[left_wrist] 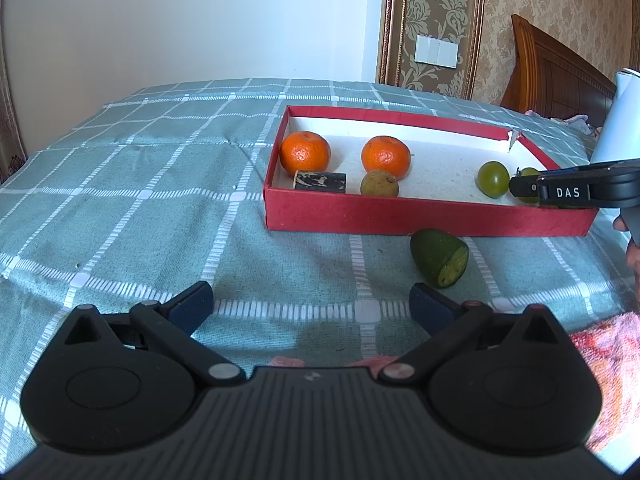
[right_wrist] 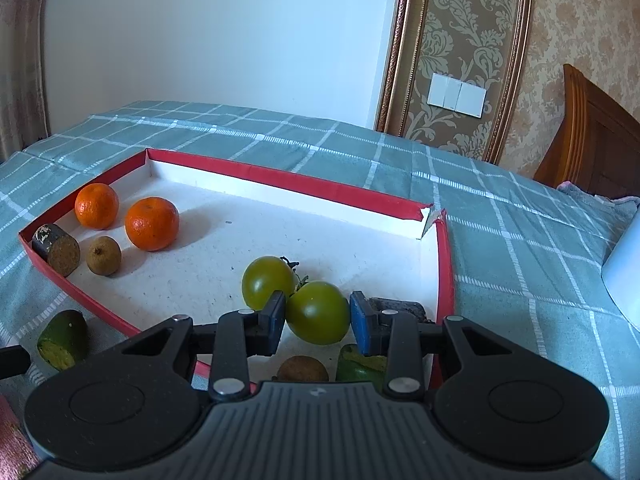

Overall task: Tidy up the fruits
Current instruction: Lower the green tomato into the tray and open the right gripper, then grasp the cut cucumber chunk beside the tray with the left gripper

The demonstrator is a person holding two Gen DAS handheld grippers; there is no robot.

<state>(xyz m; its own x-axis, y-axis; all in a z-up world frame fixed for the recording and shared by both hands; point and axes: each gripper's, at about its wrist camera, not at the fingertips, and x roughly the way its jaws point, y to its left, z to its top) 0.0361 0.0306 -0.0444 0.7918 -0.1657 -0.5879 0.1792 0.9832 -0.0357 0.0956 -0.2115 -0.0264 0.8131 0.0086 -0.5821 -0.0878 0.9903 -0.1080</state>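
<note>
A red box (left_wrist: 400,216) (right_wrist: 304,182) lies on the bed. It holds two oranges (left_wrist: 305,153) (right_wrist: 151,223), a brown round fruit (left_wrist: 379,183) (right_wrist: 104,255), a dark cylinder piece (left_wrist: 320,180) (right_wrist: 57,249) and two green tomatoes (left_wrist: 493,179) (right_wrist: 267,281). My right gripper (right_wrist: 318,316) (left_wrist: 520,186) is inside the box with its pads around the nearer green tomato (right_wrist: 318,312); the pads look touching or nearly so. A cut green fruit (left_wrist: 440,257) (right_wrist: 64,340) lies on the bed outside the box. My left gripper (left_wrist: 311,308) is open and empty, just before it.
A green checked bedspread (left_wrist: 160,200) covers the bed. A pink towel (left_wrist: 608,360) lies at the near right. Another brown fruit (right_wrist: 303,368) and a green piece (right_wrist: 356,364) sit under my right gripper. A wooden headboard (left_wrist: 560,68) stands at the right.
</note>
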